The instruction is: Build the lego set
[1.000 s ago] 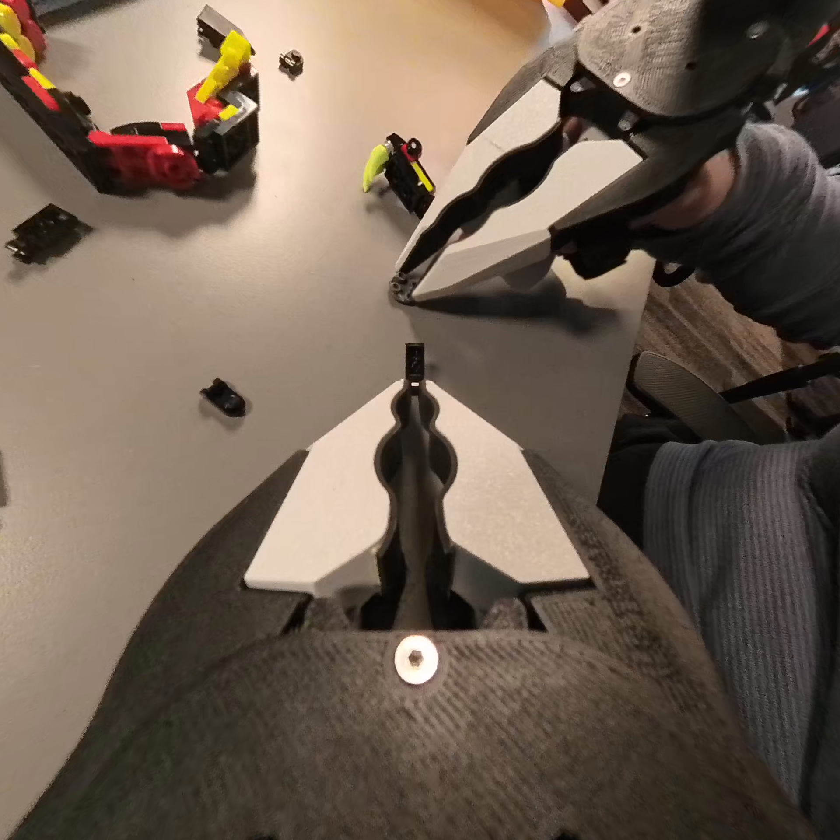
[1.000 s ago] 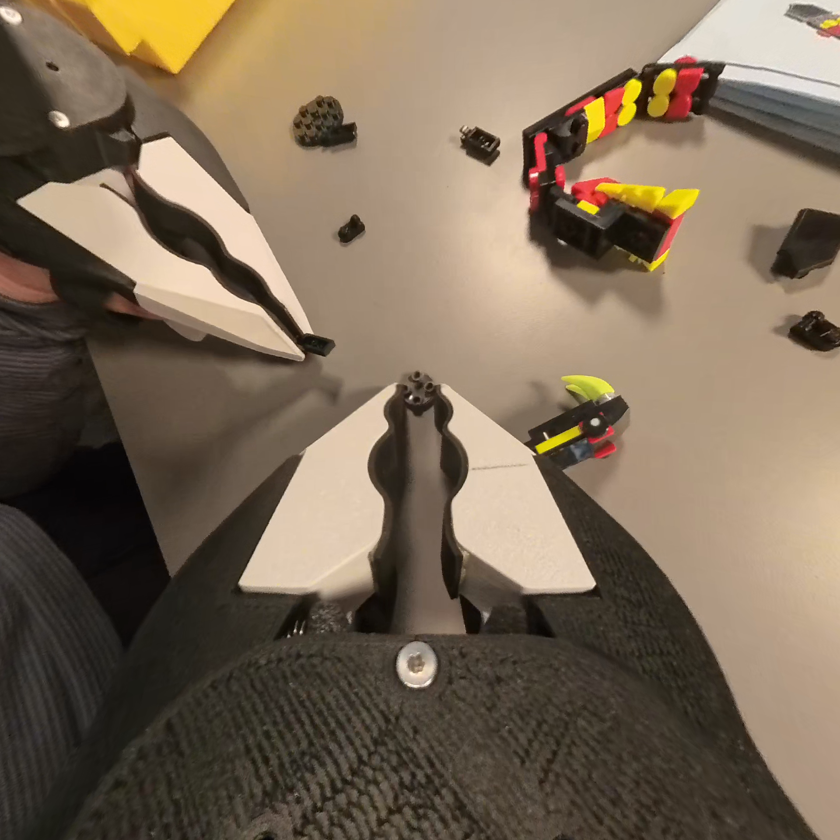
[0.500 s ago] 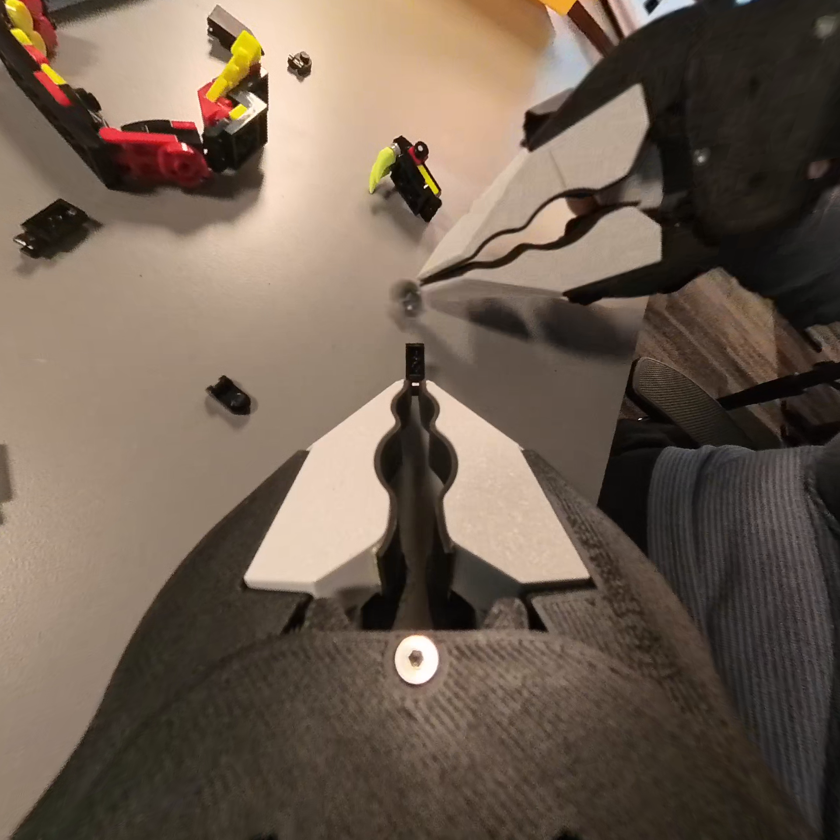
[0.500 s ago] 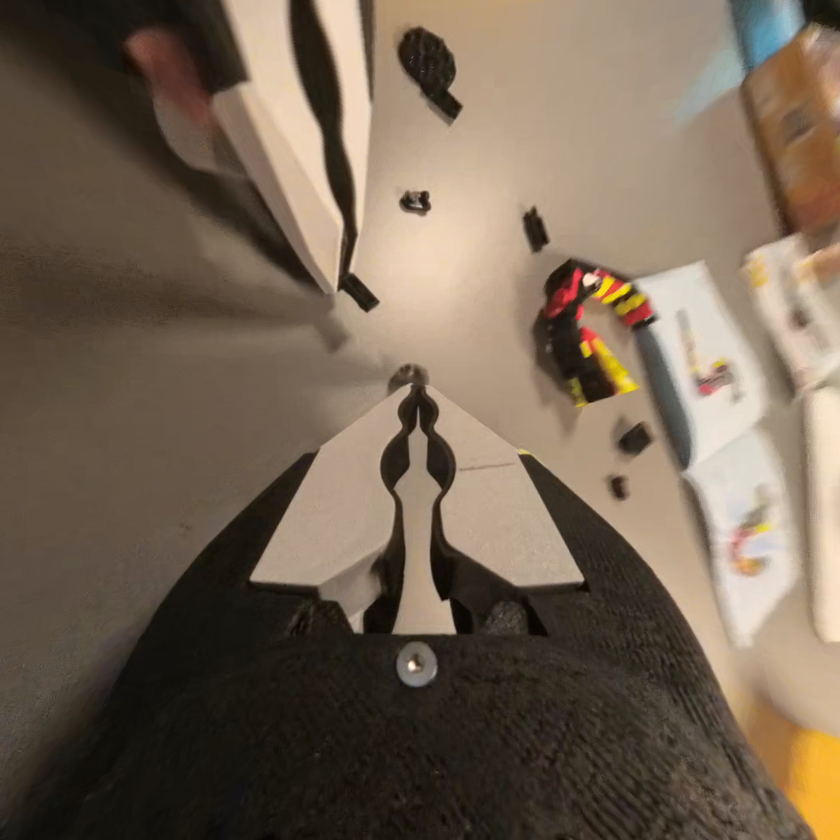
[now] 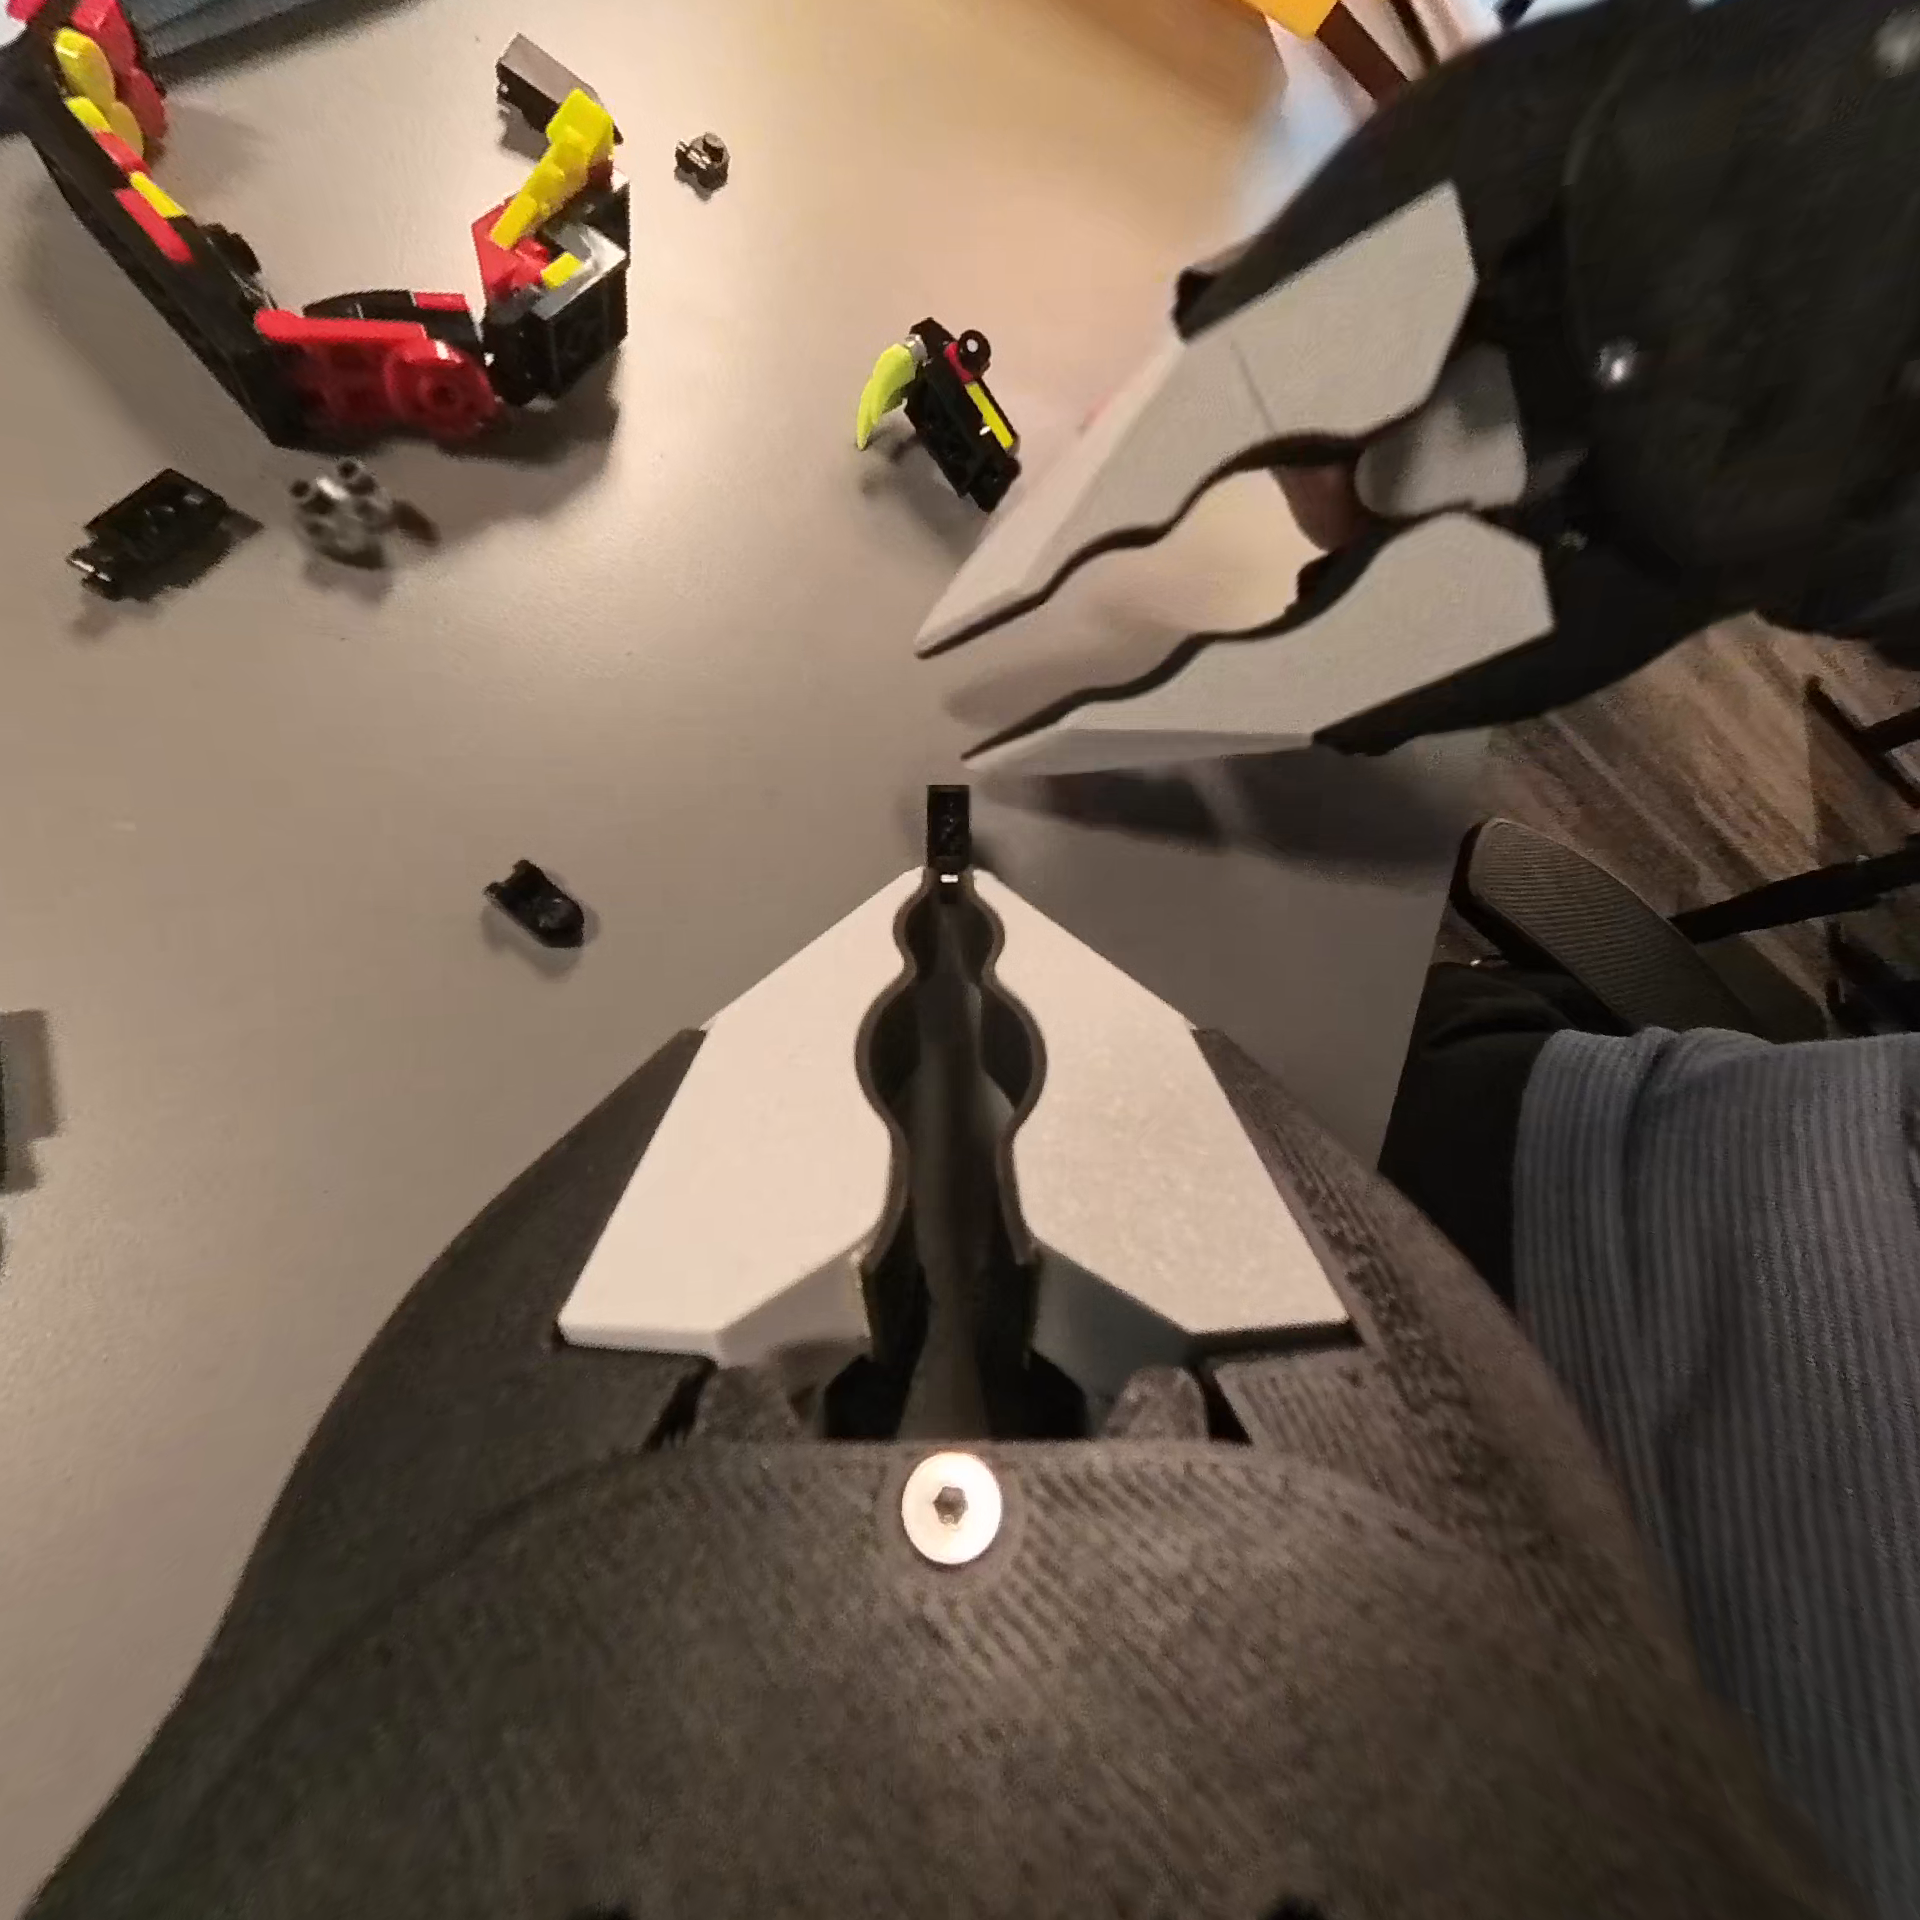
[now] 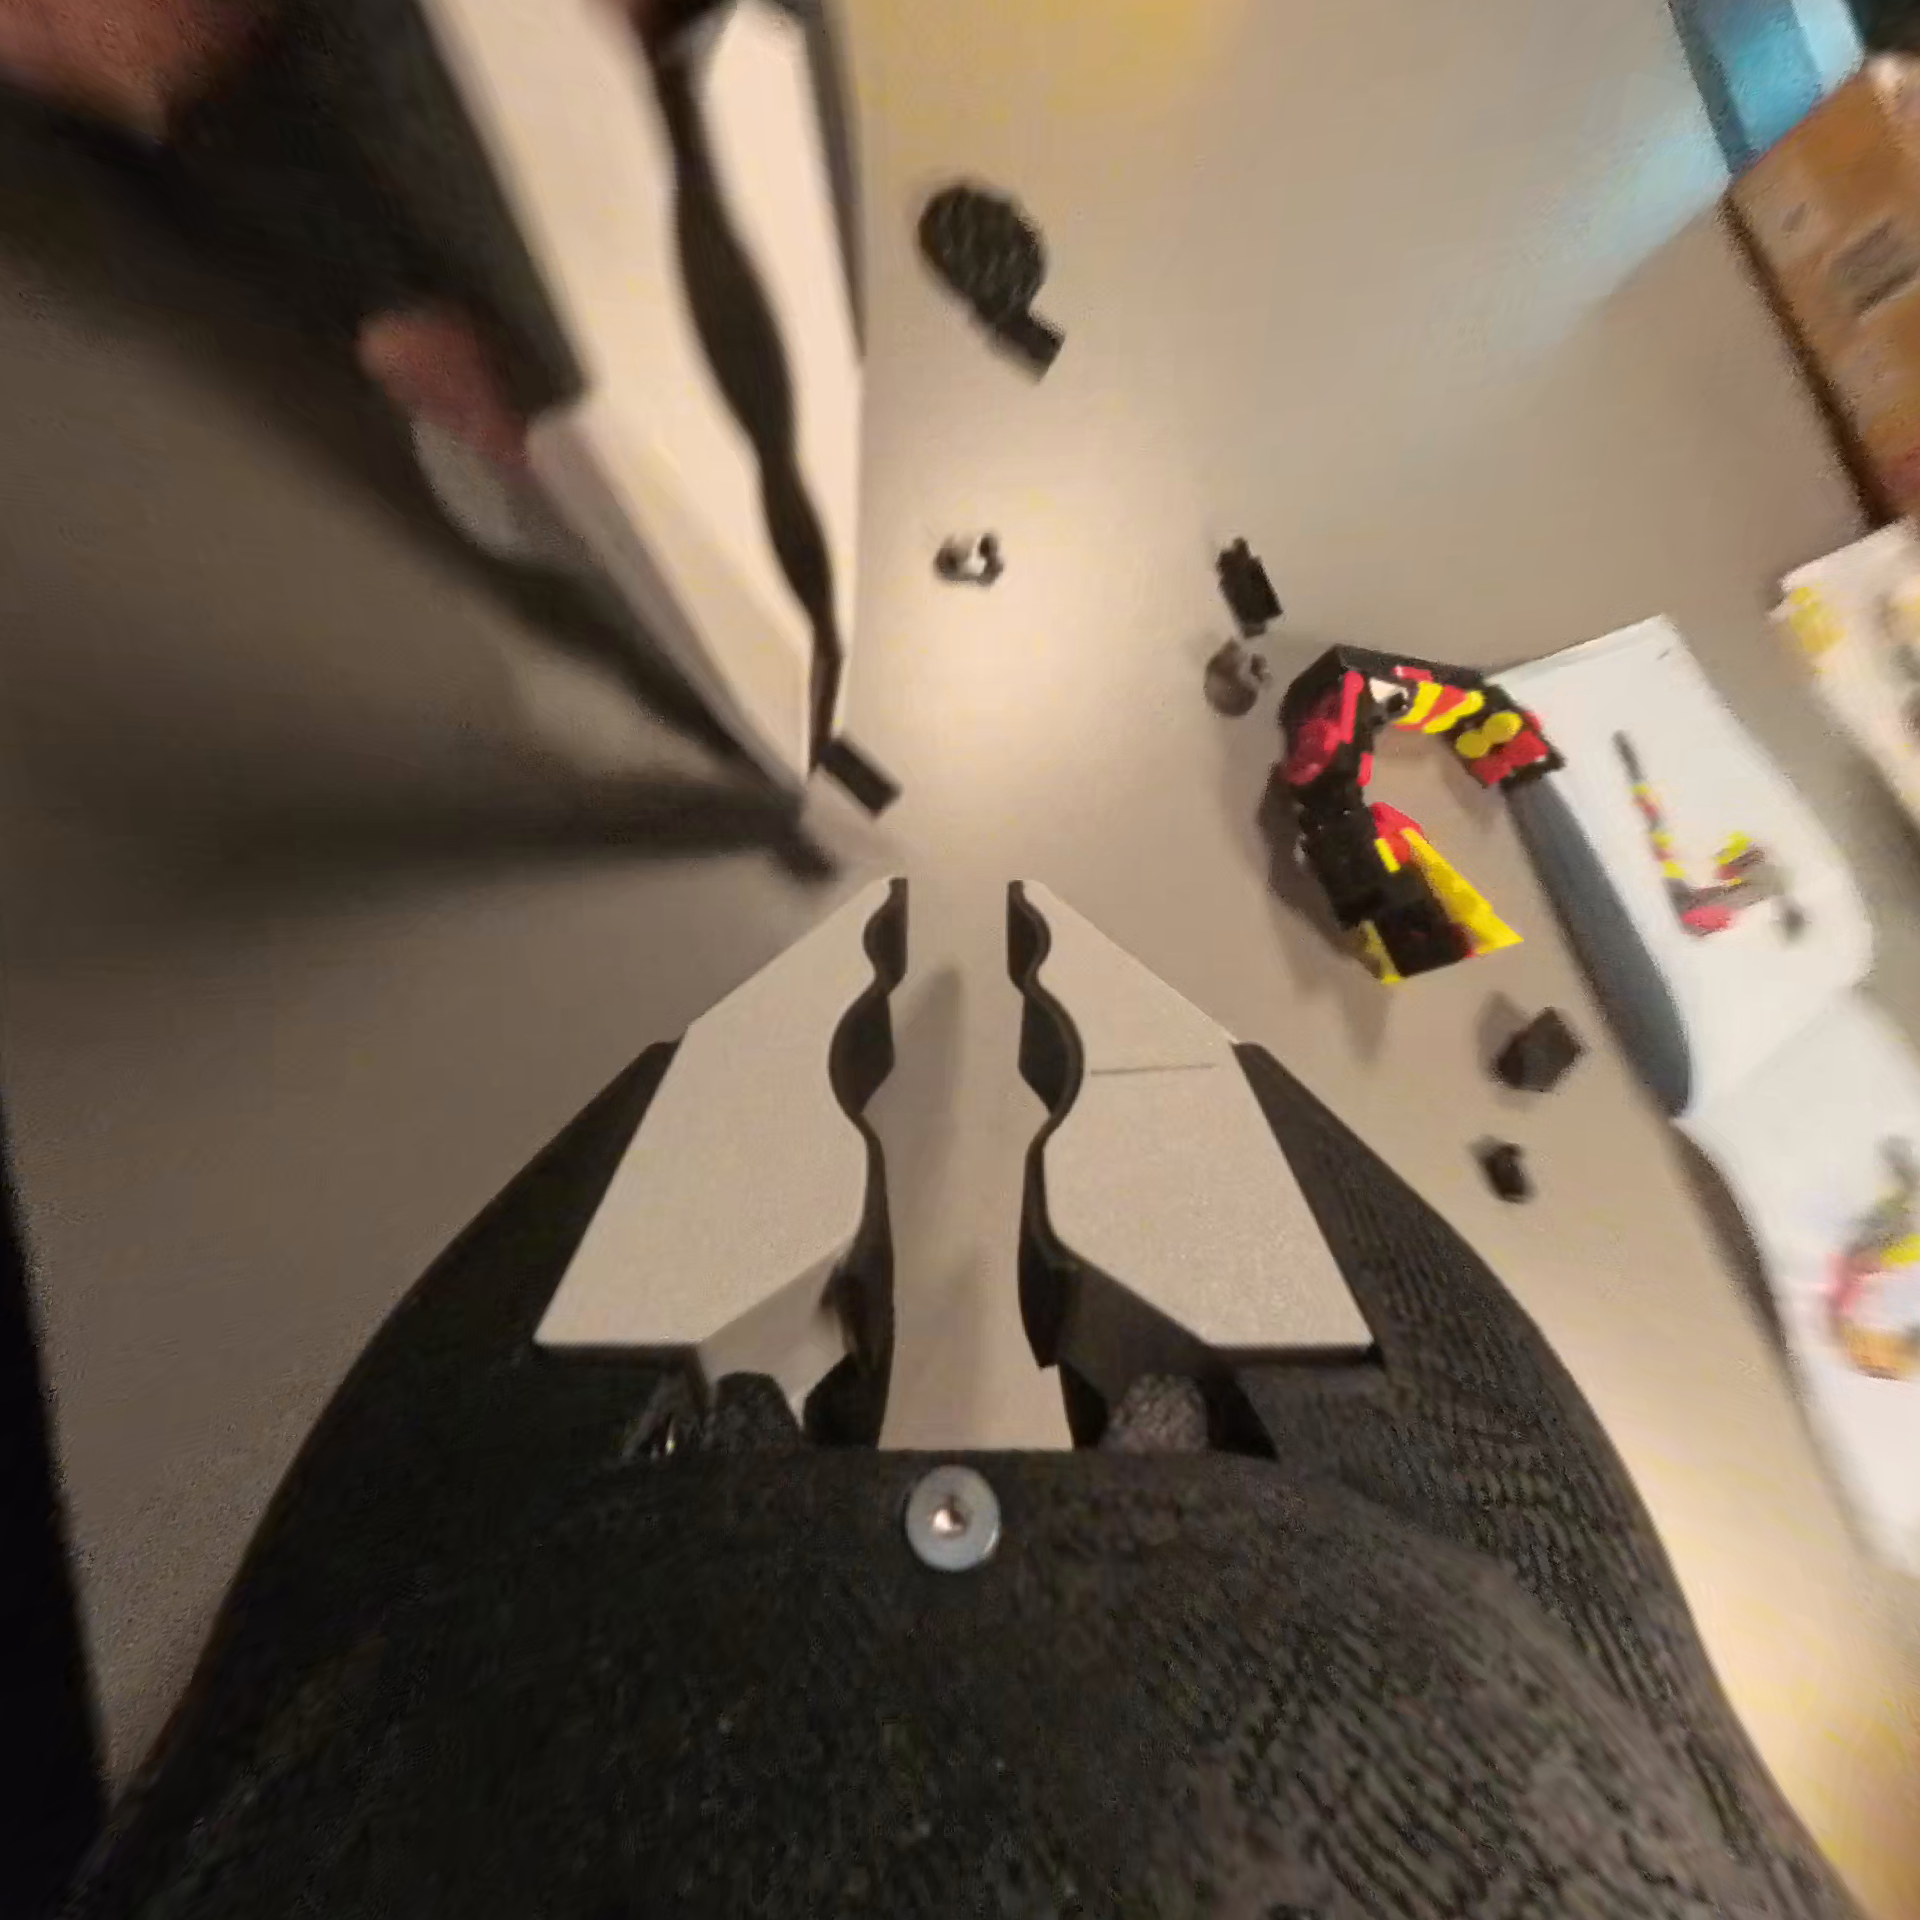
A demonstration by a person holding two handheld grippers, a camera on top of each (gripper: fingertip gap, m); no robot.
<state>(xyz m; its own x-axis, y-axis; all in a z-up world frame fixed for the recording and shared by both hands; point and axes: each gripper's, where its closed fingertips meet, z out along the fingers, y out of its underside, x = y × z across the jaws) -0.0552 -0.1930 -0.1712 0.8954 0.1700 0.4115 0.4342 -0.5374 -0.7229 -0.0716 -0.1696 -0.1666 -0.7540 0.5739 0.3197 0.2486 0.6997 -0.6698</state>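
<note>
My left gripper (image 5: 948, 875) is shut on a small black lego piece (image 5: 948, 840) and holds it just above the grey table. In the right wrist view it shows at upper left (image 6: 823, 764), with the piece (image 6: 858, 775) sticking out of its tips. My right gripper (image 6: 956, 889) is open and empty; in the left wrist view (image 5: 943, 707) its tips hang just above the held piece. A small grey round studded piece (image 5: 343, 509) lies blurred on the table by the black, red and yellow build (image 5: 343, 312). Both show in the right wrist view: piece (image 6: 1234, 675), build (image 6: 1382, 821).
A small black and yellow assembly with a lime claw (image 5: 951, 410) lies near the right gripper. Loose black pieces (image 5: 535, 902), (image 5: 145, 520), (image 5: 704, 158), (image 6: 987, 270) are scattered about. Instruction booklets (image 6: 1704, 831) lie at the right. The table edge (image 5: 1439, 935) and a chair are at the right.
My right gripper has rolled over and opened, letting go of the grey round piece, which now lies near the build. My left gripper still holds the black piece.
</note>
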